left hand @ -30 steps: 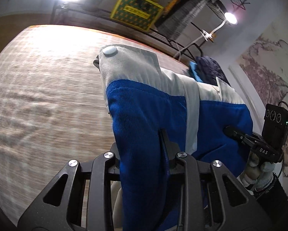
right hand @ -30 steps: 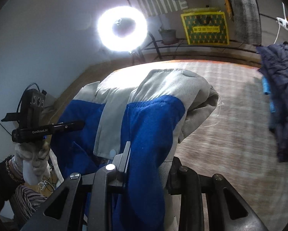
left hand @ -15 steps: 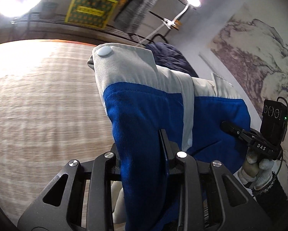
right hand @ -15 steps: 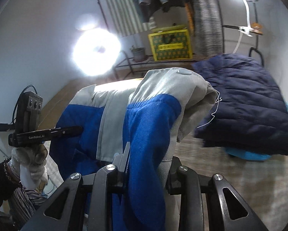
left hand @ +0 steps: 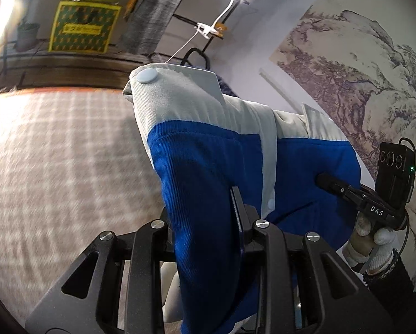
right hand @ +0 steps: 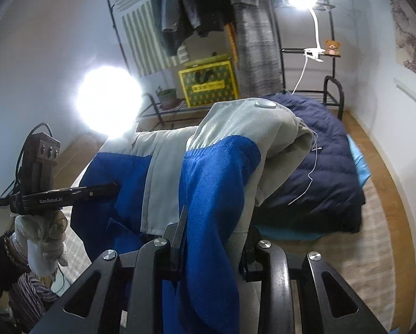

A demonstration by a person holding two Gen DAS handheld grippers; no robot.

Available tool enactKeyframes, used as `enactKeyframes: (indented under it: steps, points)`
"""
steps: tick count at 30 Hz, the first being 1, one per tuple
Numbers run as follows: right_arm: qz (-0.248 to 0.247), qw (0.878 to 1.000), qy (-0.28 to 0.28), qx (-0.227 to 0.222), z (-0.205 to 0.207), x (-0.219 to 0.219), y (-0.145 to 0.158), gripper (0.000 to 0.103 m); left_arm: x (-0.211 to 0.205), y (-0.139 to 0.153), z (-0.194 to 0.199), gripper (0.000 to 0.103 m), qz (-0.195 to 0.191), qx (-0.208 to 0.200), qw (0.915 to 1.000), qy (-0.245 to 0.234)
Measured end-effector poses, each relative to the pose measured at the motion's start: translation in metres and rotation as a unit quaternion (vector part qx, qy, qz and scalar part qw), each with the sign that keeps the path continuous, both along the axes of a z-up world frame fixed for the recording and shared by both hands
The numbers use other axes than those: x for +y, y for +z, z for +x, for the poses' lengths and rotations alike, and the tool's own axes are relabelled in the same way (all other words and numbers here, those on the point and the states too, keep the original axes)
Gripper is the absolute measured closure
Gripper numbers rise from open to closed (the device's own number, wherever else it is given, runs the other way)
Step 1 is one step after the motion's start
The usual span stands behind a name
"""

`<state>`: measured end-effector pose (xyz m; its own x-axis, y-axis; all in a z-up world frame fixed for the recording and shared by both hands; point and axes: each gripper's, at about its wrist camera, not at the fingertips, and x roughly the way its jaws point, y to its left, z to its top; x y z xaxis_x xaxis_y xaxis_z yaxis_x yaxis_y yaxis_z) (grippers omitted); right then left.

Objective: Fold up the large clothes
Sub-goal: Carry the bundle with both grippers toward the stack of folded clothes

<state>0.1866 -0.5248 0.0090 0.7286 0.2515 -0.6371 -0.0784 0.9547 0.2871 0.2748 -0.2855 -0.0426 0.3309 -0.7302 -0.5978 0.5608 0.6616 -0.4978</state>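
Note:
A blue and light grey jacket (left hand: pixel 208 161) with white snap buttons hangs in the air between both grippers. My left gripper (left hand: pixel 208 217) is shut on a blue fold of it. My right gripper (right hand: pixel 210 236) is shut on another blue and grey fold of the same jacket (right hand: pixel 216 172). Each gripper shows in the other's view, the right one (left hand: pixel 330 183) at the jacket's right edge and the left one (right hand: pixel 107 189) at its left edge. The fingertips are buried in cloth.
A checked beige surface (left hand: pixel 54 167) lies below to the left. A folded dark navy puffer jacket (right hand: pixel 319 172) lies on something light blue at the right. A metal rack (right hand: pixel 330 89), a yellow box (right hand: pixel 208 83), hanging clothes and bright lamps stand behind.
Both grippers have lifted and tilted upward with the jacket. The views have swung from the checked surface toward the rack, the wall and the navy puffer jacket.

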Motion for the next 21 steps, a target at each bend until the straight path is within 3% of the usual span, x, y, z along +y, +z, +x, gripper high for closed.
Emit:
enactKeyframes:
  steps: [6,12,17,21]
  points:
    - [-0.021,0.999,-0.013,-0.025,0.016,-0.035,0.032,0.076,-0.044,0.034,0.032,0.077,-0.015,-0.028,0.9994,-0.011]
    - [-0.029,0.998,-0.031,-0.054,0.059,-0.08,0.066,0.076,-0.088,0.066,0.077,0.077,-0.034,-0.06,0.9976,-0.007]
    - [-0.033,0.996,-0.045,-0.069,0.105,-0.11,0.076,0.076,-0.119,0.069,0.113,0.077,-0.039,-0.076,0.9963,0.005]
    - [-0.038,0.995,-0.046,-0.076,0.134,-0.127,0.069,0.076,-0.138,0.054,0.145,0.077,-0.039,-0.071,0.9966,0.015]
